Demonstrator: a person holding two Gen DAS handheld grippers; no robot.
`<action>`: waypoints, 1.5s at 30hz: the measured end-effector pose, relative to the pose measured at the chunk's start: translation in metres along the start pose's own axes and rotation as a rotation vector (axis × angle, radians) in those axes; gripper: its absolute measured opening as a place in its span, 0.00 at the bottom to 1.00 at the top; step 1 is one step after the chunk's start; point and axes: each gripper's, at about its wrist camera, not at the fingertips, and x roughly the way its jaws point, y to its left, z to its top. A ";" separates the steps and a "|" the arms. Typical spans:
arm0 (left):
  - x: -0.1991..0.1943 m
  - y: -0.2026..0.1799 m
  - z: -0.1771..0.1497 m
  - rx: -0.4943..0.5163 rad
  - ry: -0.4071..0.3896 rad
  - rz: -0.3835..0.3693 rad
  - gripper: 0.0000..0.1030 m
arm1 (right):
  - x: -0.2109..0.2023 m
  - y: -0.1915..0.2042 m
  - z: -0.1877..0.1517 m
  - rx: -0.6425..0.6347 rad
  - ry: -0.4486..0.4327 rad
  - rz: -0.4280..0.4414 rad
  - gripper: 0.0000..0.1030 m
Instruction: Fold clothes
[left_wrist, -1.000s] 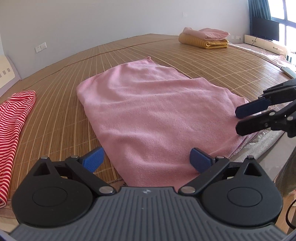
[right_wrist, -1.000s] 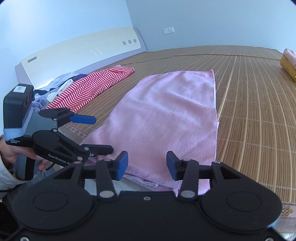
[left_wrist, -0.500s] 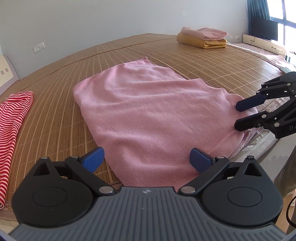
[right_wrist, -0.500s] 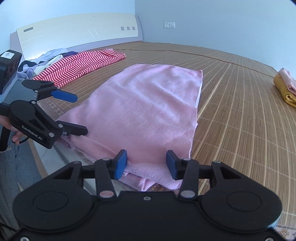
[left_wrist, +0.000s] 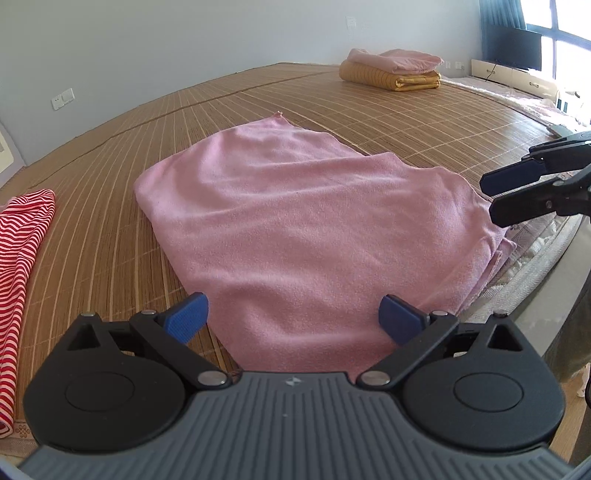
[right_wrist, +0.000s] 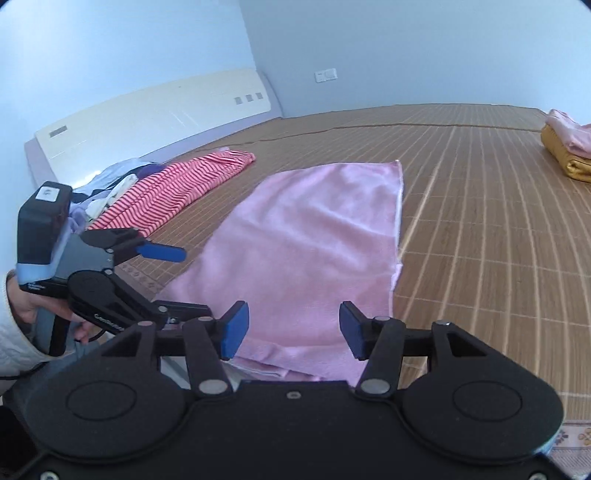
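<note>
A pink towel (left_wrist: 303, 218) lies folded lengthwise on the bamboo mat (left_wrist: 424, 122), its near end at the bed's edge. My left gripper (left_wrist: 293, 319) hovers open over the near left end, nothing between its fingers. My right gripper (right_wrist: 293, 328) stands open above the near right corner, where layered edges show. In the left wrist view the right gripper (left_wrist: 496, 197) sits at the far right, just off the towel's right edge. In the right wrist view the left gripper (right_wrist: 173, 280) is at the left, held by a hand (right_wrist: 26, 310).
A red-and-white striped garment (right_wrist: 177, 192) lies left of the towel, with a heap of clothes (right_wrist: 110, 184) by the headboard (right_wrist: 147, 118). A folded yellow and pink stack (left_wrist: 393, 70) sits at the far end. The bed's edge (left_wrist: 535, 258) drops off at near right.
The right gripper's view swung right and then back left, and it now points lower over the towel's near corner. The left gripper has barely shifted. Both stay open.
</note>
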 end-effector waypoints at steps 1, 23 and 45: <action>-0.002 0.002 -0.004 -0.005 -0.004 0.008 0.98 | 0.006 0.009 -0.003 -0.055 0.016 0.015 0.55; 0.009 -0.017 0.016 -0.029 -0.058 -0.170 0.98 | 0.032 -0.055 0.007 -0.406 0.173 -0.462 0.35; 0.105 0.029 0.061 0.208 -0.150 0.087 1.00 | 0.092 -0.034 0.037 -0.172 0.023 -0.181 0.52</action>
